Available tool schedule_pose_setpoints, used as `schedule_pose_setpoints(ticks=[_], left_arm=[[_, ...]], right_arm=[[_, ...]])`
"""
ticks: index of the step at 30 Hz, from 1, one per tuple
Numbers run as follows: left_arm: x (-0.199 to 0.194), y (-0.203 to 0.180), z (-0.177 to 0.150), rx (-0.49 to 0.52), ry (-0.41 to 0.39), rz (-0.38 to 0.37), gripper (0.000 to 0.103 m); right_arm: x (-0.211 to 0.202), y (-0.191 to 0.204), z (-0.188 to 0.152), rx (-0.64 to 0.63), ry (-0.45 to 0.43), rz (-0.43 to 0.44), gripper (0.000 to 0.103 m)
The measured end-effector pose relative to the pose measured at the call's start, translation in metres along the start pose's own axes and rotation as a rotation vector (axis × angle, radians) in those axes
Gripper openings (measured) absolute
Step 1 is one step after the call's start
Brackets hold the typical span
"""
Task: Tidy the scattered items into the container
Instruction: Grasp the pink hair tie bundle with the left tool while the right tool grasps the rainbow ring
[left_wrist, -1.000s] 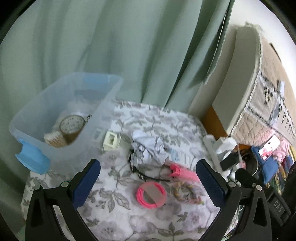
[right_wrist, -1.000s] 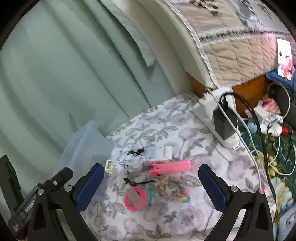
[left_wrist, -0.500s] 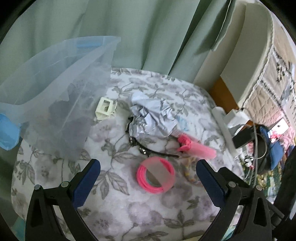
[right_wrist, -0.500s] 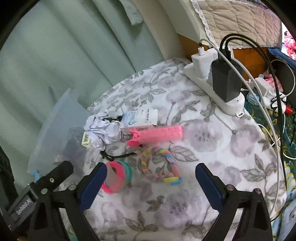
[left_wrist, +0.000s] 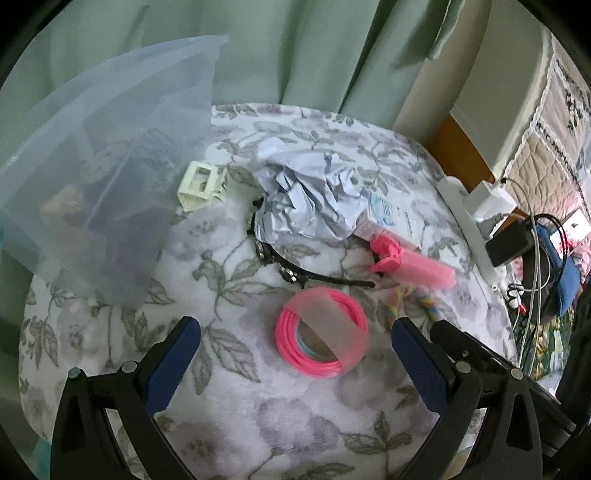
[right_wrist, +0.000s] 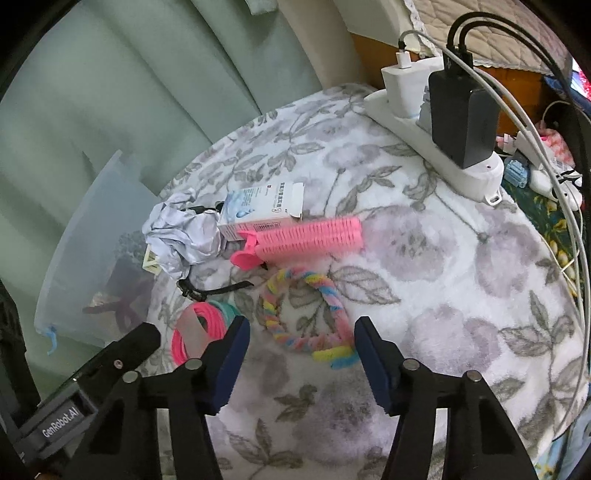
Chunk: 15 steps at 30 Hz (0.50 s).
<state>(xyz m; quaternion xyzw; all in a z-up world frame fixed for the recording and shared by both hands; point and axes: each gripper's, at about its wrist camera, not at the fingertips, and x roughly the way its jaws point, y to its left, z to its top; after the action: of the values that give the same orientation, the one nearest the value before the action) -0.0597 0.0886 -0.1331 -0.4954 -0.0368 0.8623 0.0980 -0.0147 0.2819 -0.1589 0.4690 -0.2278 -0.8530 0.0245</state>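
On the floral cloth lie a pink ring bundle (left_wrist: 322, 331), a pink hair roller (left_wrist: 415, 264), a crumpled paper (left_wrist: 310, 195), a small box (right_wrist: 260, 206), a black strap (left_wrist: 295, 271), a cream clip (left_wrist: 197, 182) and a rainbow braided loop (right_wrist: 306, 314). The clear bin (left_wrist: 92, 158) stands at the left. My left gripper (left_wrist: 295, 354) is open and empty, just in front of the pink ring bundle. My right gripper (right_wrist: 301, 358) is open and empty, its fingers on either side of the near end of the rainbow loop.
A white power strip (right_wrist: 432, 147) with a black charger (right_wrist: 461, 122) and cables runs along the right edge of the round table. Green curtains (left_wrist: 258, 48) hang behind. Bedding and clutter lie further right.
Both grippers have moved down and closer to the table. The left now hovers by the pink rings, the right has narrowed around the rainbow loop.
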Motion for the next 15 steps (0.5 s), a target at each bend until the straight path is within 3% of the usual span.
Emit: schedule_pose_setpoints(ticks=[8,12,15], left_arm=[[0.018,-0.002,-0.002,0.003,0.043,0.005,0.102],[0.027,-0.003,-0.002,0.002,0.066,0.005,0.09],[0.034,-0.004,-0.002,-0.001,0.079,-0.007,0.089]], right_arm=[[0.014,-0.002,0.0,-0.025,0.023,-0.058,0.048],[0.022,-0.007,0.001,-0.017,0.031,-0.075,0.045],[0.023,-0.007,0.002,-0.016,0.013,-0.093,0.044]])
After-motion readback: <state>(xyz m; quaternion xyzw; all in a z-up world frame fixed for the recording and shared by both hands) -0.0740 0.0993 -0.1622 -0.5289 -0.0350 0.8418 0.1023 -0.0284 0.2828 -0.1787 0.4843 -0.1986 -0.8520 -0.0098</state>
